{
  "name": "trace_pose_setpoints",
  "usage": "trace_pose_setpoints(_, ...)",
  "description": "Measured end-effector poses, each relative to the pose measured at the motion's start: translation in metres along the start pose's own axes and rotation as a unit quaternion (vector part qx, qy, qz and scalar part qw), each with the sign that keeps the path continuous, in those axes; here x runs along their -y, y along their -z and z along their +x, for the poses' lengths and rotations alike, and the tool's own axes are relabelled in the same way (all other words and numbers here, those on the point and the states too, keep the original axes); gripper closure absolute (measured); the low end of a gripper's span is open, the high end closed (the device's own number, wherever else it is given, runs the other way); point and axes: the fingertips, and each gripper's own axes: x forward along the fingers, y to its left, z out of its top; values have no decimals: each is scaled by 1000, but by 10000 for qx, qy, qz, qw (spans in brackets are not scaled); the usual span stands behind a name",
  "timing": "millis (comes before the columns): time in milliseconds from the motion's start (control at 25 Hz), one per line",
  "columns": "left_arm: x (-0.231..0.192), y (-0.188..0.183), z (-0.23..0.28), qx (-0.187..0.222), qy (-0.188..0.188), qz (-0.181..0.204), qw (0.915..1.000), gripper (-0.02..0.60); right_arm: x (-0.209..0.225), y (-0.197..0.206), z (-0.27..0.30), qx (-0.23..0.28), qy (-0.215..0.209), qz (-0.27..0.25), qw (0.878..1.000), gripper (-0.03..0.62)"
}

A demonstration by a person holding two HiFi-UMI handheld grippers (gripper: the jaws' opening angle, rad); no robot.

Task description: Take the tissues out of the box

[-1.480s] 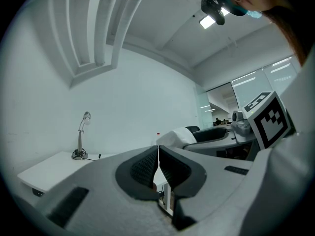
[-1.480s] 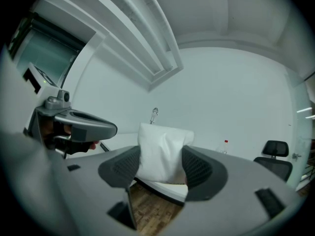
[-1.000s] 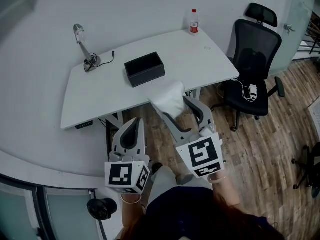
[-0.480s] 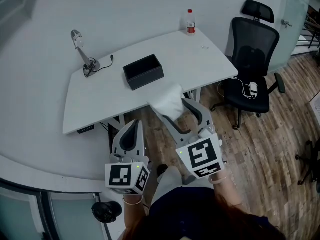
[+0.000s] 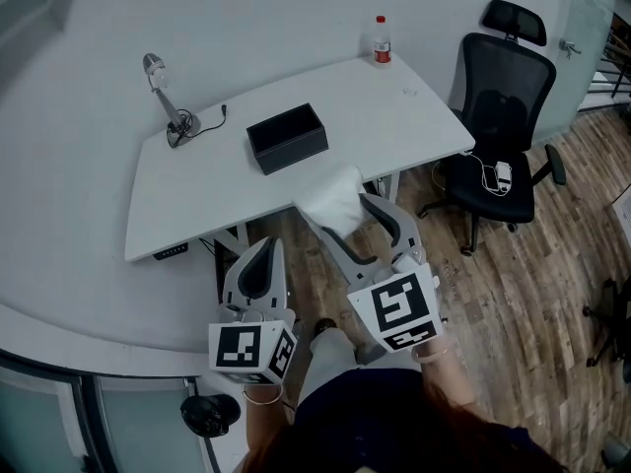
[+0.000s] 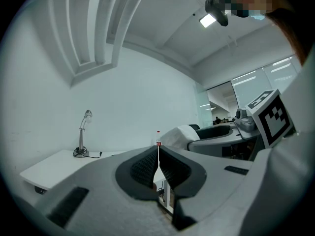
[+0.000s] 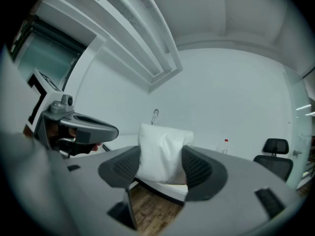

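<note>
A black open-topped box (image 5: 287,137) stands in the middle of the white table (image 5: 197,200). In front of the table's near edge, off the table, my right gripper (image 5: 338,205) is shut on a white pack of tissues (image 5: 332,195). In the right gripper view the pack (image 7: 163,151) stands upright between the two ribbed pads (image 7: 127,166), which press on its sides. My left gripper (image 5: 263,241) hangs to the left of the right one and lower in the head view. Its jaws (image 6: 158,147) are shut together with nothing between them.
A desk lamp (image 5: 168,97) with its cable sits at the table's back left, a red-capped bottle (image 5: 382,42) at the back right. A black office chair (image 5: 503,116) stands to the right of the table on the wooden floor (image 5: 532,294).
</note>
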Motion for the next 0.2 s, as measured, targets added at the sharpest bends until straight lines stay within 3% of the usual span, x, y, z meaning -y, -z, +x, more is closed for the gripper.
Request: trace_pose_setpoints(200, -5, 3, 1, -34, 16, -31, 10000, 554, -2, 0, 6, -25, 0, 1, 10000, 316)
